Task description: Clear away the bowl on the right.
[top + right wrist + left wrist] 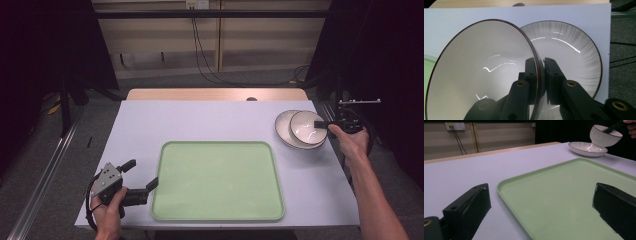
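Nearest the front edge of the counter, the left tool is held low beside the left rim of the green tray, its jaws spread wide and nothing between them. In the left gripper view the two black jaws are seen standing well apart, one over the white counter surface, the other over the tray's bare floor. Nothing is carried on the tray; no dish has been set on it.

Further out, at the far right of the counter, the action is found. The right tool is clamped on the rim of the white bowl, one jaw inside the wall and one outside, as is shown plainly in the right gripper view, where the dark-edged rim is pinched between the two pads. The bowl is tipped over toward the tray side, and in the left gripper view it is seen raised at an angle above the shallow white plate, its foot seeming just to touch or hover at the plate's inner surface; which of the two cannot be told. The plate itself lies flat on the counter, near its right edge.

So the grasp is judged secured and the lift only begun: the bowl is gripped but not yet cleared from the plate. Its carry toward the tray is judged to remain, and the plate is left untouched. A thin rim grip on a tilted bowl is judged prone to slipping.
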The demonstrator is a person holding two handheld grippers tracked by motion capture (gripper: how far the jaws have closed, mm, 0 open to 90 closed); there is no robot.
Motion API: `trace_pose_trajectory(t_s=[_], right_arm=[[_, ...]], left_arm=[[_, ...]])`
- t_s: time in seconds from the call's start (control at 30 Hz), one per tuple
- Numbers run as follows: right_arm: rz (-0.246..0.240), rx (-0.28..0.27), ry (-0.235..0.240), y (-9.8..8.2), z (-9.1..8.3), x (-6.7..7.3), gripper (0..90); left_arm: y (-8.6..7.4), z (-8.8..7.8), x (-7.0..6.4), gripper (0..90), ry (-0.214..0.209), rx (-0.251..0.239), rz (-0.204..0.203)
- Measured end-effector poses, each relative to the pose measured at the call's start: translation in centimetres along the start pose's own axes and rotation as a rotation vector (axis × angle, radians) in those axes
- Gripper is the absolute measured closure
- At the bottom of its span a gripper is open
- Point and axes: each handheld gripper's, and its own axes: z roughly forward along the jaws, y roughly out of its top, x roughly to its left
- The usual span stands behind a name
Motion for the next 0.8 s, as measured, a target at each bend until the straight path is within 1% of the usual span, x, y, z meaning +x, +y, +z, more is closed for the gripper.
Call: trace_pose_trajectory(t_s=[0.17, 0.23, 0.27, 0.3, 0.37, 0.4, 0.47, 0.5, 0.53, 0.6, 0.63, 0.67, 0.7, 0.8], right_arm=[[-0.022, 0.003, 0.009, 0.0, -0.1, 0.6, 82.1], [-0.027, 0.0, 0.038, 0.1, -0.2, 1.0, 82.1], [-0.033, -0.004, 0.051, 0.1, -0.4, 1.5, 82.2], [-0.033, -0.004, 0.051, 0.1, -0.4, 1.5, 82.2], [-0.044, -0.012, 0.061, 0.2, -0.6, 2.2, 82.1], [-0.051, -0.009, 0.077, 0.3, -0.6, 2.6, 82.2], [-0.056, -0.011, 0.084, 0.3, -0.5, 2.8, 82.2], [-0.066, -0.001, 0.097, 0.3, -0.4, 3.4, 82.2], [-0.078, -0.002, 0.094, 0.3, -0.4, 3.5, 82.2], [-0.083, 0.004, 0.095, 0.3, -0.4, 3.8, 82.1], [-0.094, 0.01, 0.105, 0.3, -0.4, 3.9, 82.0], [-0.106, 0.008, 0.122, 0.2, -0.4, 4.4, 82.1], [-0.106, 0.008, 0.122, 0.2, -0.4, 4.4, 82.1], [-0.13, 0.013, 0.134, 0.3, -0.5, 5.1, 82.1]], left_arm=[[0.1, -0.1, 0.0, 1.7, 0.001, 0.0, 0.004], [0.0, -0.1, 0.0, 1.7, 0.002, 0.001, 0.006], [0.1, -0.1, 0.0, 1.7, -0.003, -0.004, 0.005], [0.1, -0.1, 0.0, 1.7, -0.003, -0.004, 0.005], [0.1, -0.2, -0.1, 1.7, -0.001, -0.002, 0.006], [0.1, -0.3, -0.1, 1.7, 0.001, -0.002, 0.011], [0.1, -0.3, -0.1, 1.7, 0.002, -0.003, 0.01], [0.1, -0.3, -0.1, 1.7, 0.003, -0.002, 0.011], [0.1, -0.3, -0.1, 1.7, 0.002, -0.003, 0.01], [0.1, -0.3, -0.1, 1.7, 0.002, -0.003, 0.01], [0.1, -0.3, -0.1, 1.7, 0.002, -0.001, 0.013], [0.0, -0.3, -0.1, 1.7, 0.003, -0.003, 0.006], [0.0, -0.3, -0.1, 1.7, 0.003, -0.003, 0.006], [0.0, -0.3, 0.0, 1.7, 0.004, -0.004, 0.004]])
